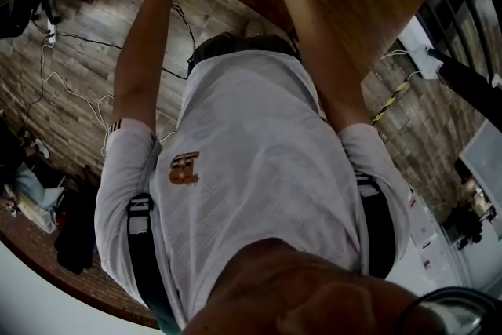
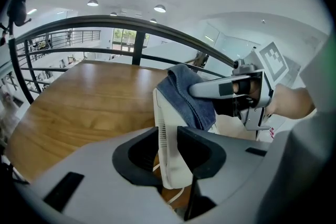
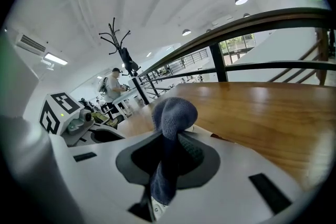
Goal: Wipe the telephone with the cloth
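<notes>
A person in a white shirt fills the centre of the head view. Both arms stretch toward 12 o'clock over a wood-plank floor. At the top edge each hand holds a gripper topped with a black-and-white marker cube.

The left gripper, seen along its own jaws, is clamped on the white telephone — the jaws press on either side of its slotted side edge. The telephone rises between them toward 12 o'clock, with a thin white cord curling under it.

The right gripper is pinching the blue cloth: the cloth runs up between the jaws and bunches into a rounded wad past their tips. In the left gripper view that wad lies against the telephone's upper end, at about 1 o'clock from the left jaws, with the right gripper reaching in from 3 o'clock.

Beyond both lies the brown wooden counter, and behind it a dark curved railing. Far off in the right gripper view, at 10 o'clock, another person stands by a black coat stand.
</notes>
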`<state>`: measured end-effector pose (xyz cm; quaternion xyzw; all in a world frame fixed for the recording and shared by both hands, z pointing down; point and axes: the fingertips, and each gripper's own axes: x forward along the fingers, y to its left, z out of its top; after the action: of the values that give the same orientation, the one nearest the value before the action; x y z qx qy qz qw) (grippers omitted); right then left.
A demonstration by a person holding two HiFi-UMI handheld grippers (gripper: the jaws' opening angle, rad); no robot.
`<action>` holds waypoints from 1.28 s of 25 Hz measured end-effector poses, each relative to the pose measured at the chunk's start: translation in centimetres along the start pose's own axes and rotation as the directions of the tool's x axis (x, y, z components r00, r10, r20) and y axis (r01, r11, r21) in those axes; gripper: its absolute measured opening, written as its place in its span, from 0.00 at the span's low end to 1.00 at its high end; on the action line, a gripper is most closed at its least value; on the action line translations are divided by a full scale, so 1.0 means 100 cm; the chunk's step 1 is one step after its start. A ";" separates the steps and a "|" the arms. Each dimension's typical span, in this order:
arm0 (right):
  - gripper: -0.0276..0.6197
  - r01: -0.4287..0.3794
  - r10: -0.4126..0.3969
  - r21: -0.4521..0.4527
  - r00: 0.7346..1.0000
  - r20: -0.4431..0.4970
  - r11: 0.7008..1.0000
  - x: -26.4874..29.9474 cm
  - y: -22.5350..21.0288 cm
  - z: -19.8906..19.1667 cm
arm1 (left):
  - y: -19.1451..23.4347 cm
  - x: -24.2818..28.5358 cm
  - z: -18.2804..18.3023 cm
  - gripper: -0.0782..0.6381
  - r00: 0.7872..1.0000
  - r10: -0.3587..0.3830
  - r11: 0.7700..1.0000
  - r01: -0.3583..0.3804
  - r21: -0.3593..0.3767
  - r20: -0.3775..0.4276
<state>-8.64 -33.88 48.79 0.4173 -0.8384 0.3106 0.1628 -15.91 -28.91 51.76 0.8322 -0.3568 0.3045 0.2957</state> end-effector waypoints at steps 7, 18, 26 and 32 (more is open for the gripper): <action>0.15 0.064 -0.064 0.022 0.998 -0.001 0.998 -0.019 -0.033 -0.011 | 0.005 -0.001 -0.002 0.26 1.000 -0.005 1.000 0.006 -0.013 0.024; 0.15 0.176 -0.178 0.065 0.983 0.032 0.982 -0.078 -0.067 -0.031 | -0.002 -0.002 -0.002 0.26 0.999 -0.045 0.999 0.044 0.024 0.029; 0.15 0.015 -0.030 0.108 0.990 0.137 0.994 -0.073 0.013 -0.011 | -0.004 -0.004 -0.007 0.26 0.997 -0.067 0.997 0.066 0.035 0.034; 0.15 -0.065 0.043 0.171 0.991 0.128 0.983 -0.040 0.059 -0.011 | 0.001 -0.009 -0.008 0.26 0.996 -0.083 0.995 0.082 0.050 0.027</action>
<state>-10.93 -28.11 45.24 0.4253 -0.8275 0.3608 0.0649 -16.71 -28.02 51.67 0.8576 -0.3188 0.2883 0.2824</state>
